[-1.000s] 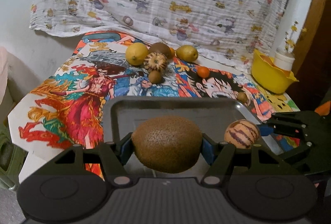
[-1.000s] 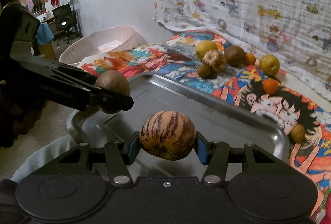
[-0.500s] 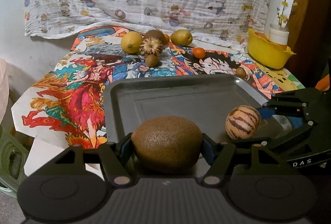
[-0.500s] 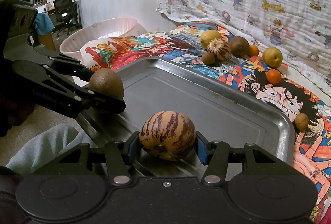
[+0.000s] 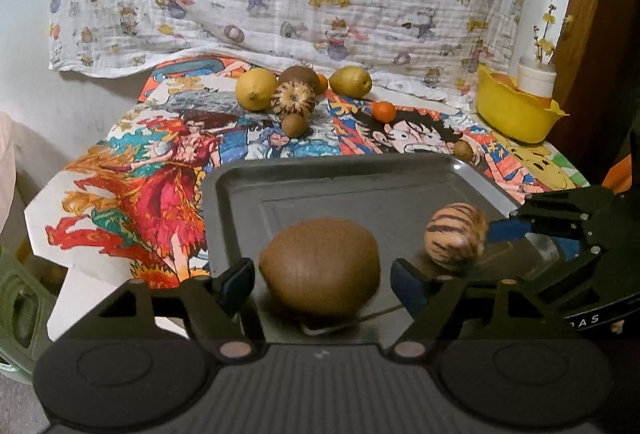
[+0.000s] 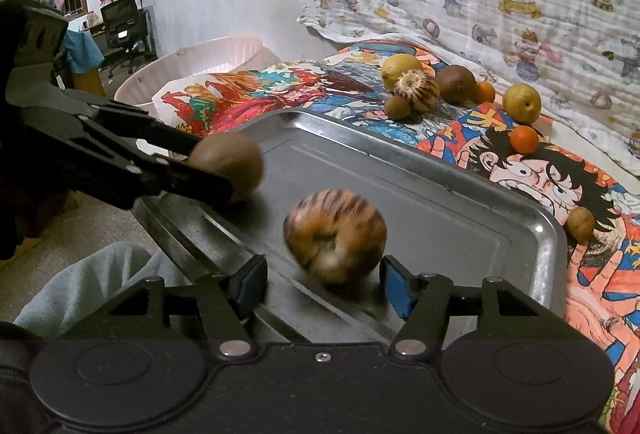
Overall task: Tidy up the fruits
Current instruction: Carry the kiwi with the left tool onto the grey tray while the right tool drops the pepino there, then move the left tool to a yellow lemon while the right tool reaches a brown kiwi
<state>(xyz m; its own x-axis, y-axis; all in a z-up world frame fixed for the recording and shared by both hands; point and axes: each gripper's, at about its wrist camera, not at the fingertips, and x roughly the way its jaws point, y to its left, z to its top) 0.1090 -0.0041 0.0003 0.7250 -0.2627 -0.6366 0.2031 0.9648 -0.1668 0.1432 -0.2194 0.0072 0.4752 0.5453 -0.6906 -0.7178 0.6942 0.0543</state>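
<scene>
A large brown kiwi lies on the steel tray between the fingers of my left gripper. Its jaws are opening and a gap shows on both sides of the fruit. A striped orange-and-brown melon, blurred, sits on the tray between the fingers of my right gripper, whose jaws are opening too, clear of it. Each view shows the other pair: the melon at the right, the kiwi at the left.
More fruit lies at the back of the cartoon-print cloth: two lemons, a second striped melon, kiwis, small oranges. A yellow bowl stands back right. A pink tub sits beyond the table's left edge.
Both grippers have opened and let go of their fruit. The kiwi and the striped melon have dropped from between the pads onto the tray, the melon still blurred with motion.
</scene>
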